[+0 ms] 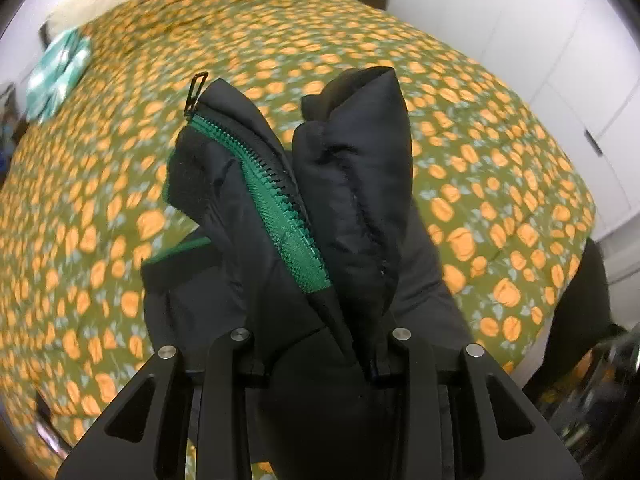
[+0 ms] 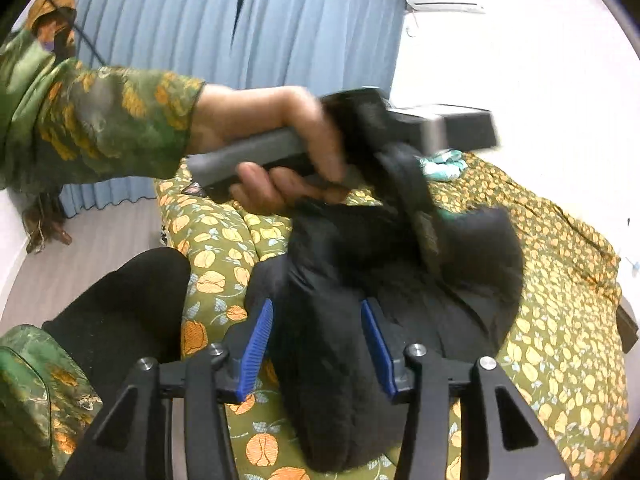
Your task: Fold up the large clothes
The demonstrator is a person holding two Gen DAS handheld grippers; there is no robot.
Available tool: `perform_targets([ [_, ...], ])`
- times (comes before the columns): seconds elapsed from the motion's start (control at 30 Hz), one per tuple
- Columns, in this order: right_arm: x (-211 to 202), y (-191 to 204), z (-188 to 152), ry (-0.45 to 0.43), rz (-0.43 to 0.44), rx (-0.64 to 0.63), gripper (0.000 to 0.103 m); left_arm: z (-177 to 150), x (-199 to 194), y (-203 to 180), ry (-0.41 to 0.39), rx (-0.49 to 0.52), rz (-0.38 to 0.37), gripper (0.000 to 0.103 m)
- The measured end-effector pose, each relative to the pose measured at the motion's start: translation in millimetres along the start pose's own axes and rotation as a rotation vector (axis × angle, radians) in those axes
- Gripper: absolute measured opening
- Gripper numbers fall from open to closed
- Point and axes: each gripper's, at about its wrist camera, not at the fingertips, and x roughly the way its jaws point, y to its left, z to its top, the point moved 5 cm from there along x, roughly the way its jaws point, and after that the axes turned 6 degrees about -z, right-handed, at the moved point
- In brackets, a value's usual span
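Note:
A black padded jacket with a green zipper fills the left wrist view, bunched upright over the bed. My left gripper is shut on it, and the fabric hides its fingertips. In the right wrist view the same jacket lies heaped on the bed cover. A fold of it sits between the blue pads of my right gripper, which is open with the pads clear of the cloth. Above it, a hand holds the left gripper, which points down into the jacket.
The bed cover is olive with orange flowers. A teal-and-white cloth lies at its far corner. White wardrobe doors stand beyond the bed. Blue curtains hang behind, and the person's black-clad leg is at the bed's near edge.

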Motion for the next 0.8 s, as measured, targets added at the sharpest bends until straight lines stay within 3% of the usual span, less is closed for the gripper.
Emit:
perform_targets([
  [0.4, 45, -79, -6, 0.097, -0.090, 0.265, 0.047, -48, 9, 78, -0.024, -0.226, -0.055, 0.041],
  [0.5, 61, -89, -4, 0.118, -0.044, 0.343, 0.047, -57, 14, 89, -0.027, -0.256, -0.058, 0.044],
  [0.63, 92, -72, -6, 0.141, 0.055, 0.361, 0.047, -66, 19, 103, -0.032, -0.296, -0.082, 0.049],
  [0.8, 152, -42, -36, 0.288, 0.121, 0.325, 0.047, -82, 39, 136, -0.033, -0.388, -0.134, 0.054],
])
